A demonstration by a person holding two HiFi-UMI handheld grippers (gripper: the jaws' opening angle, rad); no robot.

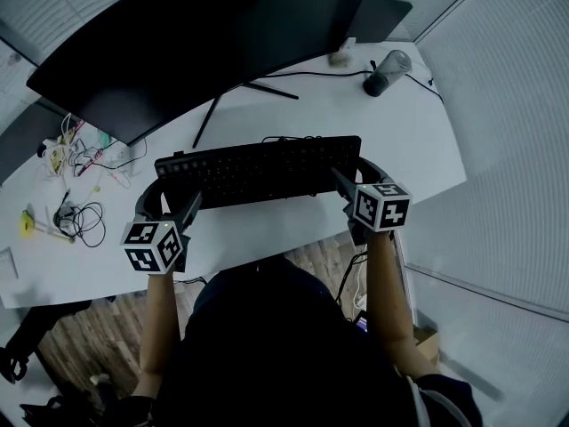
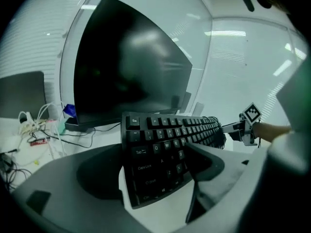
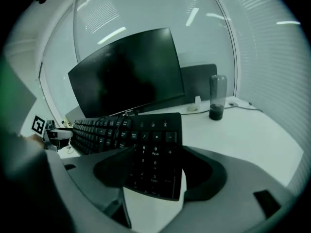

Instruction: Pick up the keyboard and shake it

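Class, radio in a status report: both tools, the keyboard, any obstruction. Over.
Left tool shut on keyboard, left end. Right tool shut on number-pad end. Lift off desk unclear. Monitor stand close behind, over.

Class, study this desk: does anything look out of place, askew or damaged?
Only the left end of the white desk looks untidy: black cables and small items lie tangled there. The black keyboard, gripped at both ends, shows no damage.
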